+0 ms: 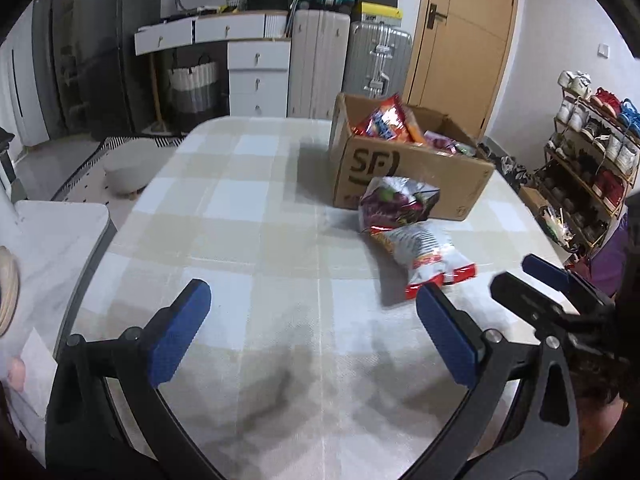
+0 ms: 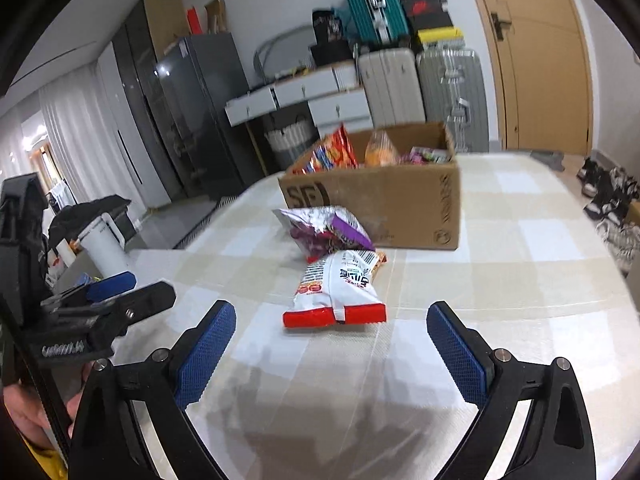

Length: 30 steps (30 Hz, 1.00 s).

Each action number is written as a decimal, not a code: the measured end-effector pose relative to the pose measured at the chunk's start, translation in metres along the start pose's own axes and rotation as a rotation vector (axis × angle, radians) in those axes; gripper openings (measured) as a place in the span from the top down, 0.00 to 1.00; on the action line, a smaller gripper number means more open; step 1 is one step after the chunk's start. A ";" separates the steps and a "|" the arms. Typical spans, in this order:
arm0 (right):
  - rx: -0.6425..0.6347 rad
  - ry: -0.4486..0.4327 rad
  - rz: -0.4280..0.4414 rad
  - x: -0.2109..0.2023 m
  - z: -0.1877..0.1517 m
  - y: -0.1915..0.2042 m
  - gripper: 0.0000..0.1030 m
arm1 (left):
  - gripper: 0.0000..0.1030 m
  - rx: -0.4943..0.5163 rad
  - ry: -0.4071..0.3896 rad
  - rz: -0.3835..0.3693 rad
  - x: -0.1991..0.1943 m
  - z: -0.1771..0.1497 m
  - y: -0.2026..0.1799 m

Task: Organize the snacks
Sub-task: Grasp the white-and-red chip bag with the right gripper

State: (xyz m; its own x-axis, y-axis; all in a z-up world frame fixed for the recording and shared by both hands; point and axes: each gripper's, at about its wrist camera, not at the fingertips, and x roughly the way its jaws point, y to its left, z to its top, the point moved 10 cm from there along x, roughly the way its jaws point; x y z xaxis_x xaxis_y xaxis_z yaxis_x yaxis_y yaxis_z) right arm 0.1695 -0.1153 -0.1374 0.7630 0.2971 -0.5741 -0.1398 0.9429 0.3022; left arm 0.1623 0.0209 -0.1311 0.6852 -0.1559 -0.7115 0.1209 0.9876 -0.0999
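Note:
A white and red snack bag (image 1: 428, 258) (image 2: 340, 288) lies flat on the checked tablecloth (image 1: 256, 216) (image 2: 500, 272). A purple and silver snack bag (image 1: 394, 204) (image 2: 326, 230) lies just behind it, against a brown cardboard box (image 1: 408, 172) (image 2: 396, 204) that holds several snack packs. My left gripper (image 1: 314, 300) is open and empty, left of and short of the bags. My right gripper (image 2: 330, 322) is open and empty, its jaws on either side of the near end of the white and red bag, not touching it. Each gripper shows at the other view's edge.
The table's left edge (image 1: 100, 248) borders a white side surface. A white cup (image 2: 102, 248) and dark clutter stand left of the table. Suitcases (image 1: 348, 64), drawers, a fridge and a wooden door (image 2: 536, 60) line the back wall. A shoe rack (image 1: 588, 152) stands at the right.

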 end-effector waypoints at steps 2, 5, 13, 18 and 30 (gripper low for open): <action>0.012 0.041 0.007 0.022 0.004 -0.002 0.05 | 0.00 -0.004 0.023 0.000 0.017 0.000 0.003; 0.012 0.083 0.016 0.052 0.012 -0.002 0.05 | 0.00 -0.007 0.046 0.000 0.036 0.003 0.008; -0.064 0.224 0.000 0.119 0.013 0.005 0.23 | 0.00 -0.032 0.083 0.005 0.075 0.008 0.021; -0.084 0.249 -0.006 0.129 0.002 0.001 0.37 | 0.00 -0.044 0.105 0.004 0.088 0.008 0.029; 0.105 0.148 0.129 0.087 -0.003 -0.036 0.43 | 0.00 0.008 0.128 -0.016 0.098 0.026 0.005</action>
State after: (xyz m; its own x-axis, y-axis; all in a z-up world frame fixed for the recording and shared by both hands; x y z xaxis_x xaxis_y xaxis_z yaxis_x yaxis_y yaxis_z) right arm 0.2392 -0.1225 -0.2005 0.6413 0.4404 -0.6283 -0.1582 0.8772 0.4533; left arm 0.2486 0.0099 -0.1832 0.5860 -0.1675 -0.7928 0.1370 0.9848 -0.1068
